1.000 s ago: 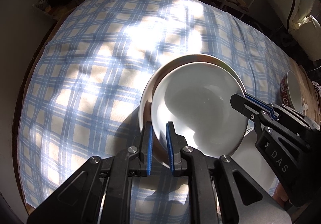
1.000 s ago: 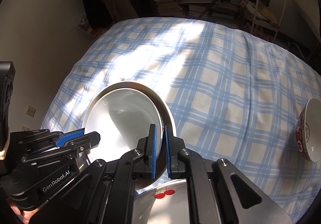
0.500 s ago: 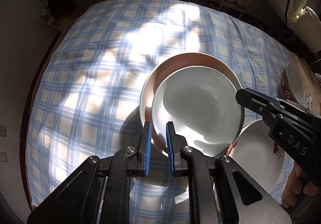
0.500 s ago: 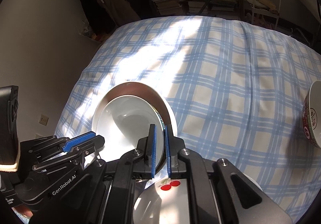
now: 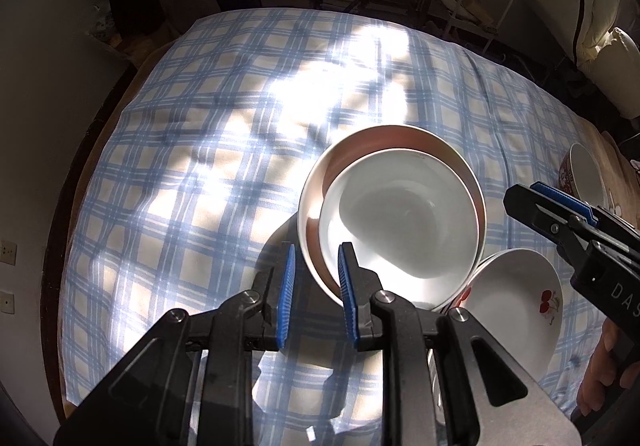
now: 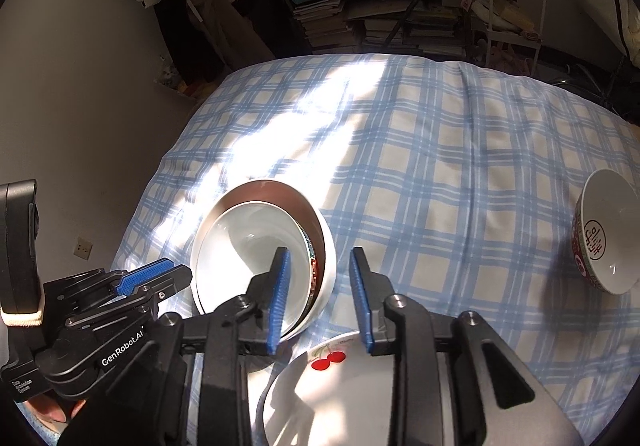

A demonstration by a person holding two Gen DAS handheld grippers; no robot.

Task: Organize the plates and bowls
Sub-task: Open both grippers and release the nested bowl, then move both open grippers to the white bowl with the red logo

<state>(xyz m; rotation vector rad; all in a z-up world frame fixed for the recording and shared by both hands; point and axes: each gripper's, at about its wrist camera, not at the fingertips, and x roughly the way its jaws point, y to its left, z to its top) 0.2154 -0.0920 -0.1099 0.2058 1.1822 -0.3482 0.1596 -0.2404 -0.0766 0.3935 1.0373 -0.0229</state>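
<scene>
A plain white bowl (image 5: 400, 222) sits nested inside a larger white bowl (image 5: 384, 138) with a brownish inside, on the blue plaid tablecloth (image 5: 208, 166). My left gripper (image 5: 316, 296) straddles the near rim of both bowls. Its jaws are opening, and a gap shows beside the left pad. In the right wrist view my right gripper (image 6: 320, 298) stands over the stack's right rim (image 6: 320, 270). Its jaws are opening wide and its pads are off the rim. Each gripper also shows in the other's view, the right gripper (image 5: 532, 202) and the left gripper (image 6: 172, 276).
A white plate with red cherries (image 6: 320, 386) lies just in front of the nested bowls and touches them at the near right (image 5: 516, 294). A red-patterned bowl (image 6: 608, 238) stands apart at the far right. Shelves with books and clutter (image 6: 380, 14) stand beyond the table.
Both grippers' jaws have spread, the right far more. The right gripper let go of the white bowl's rim and drew back and up. The white bowl now rests lower inside the larger bowl.
</scene>
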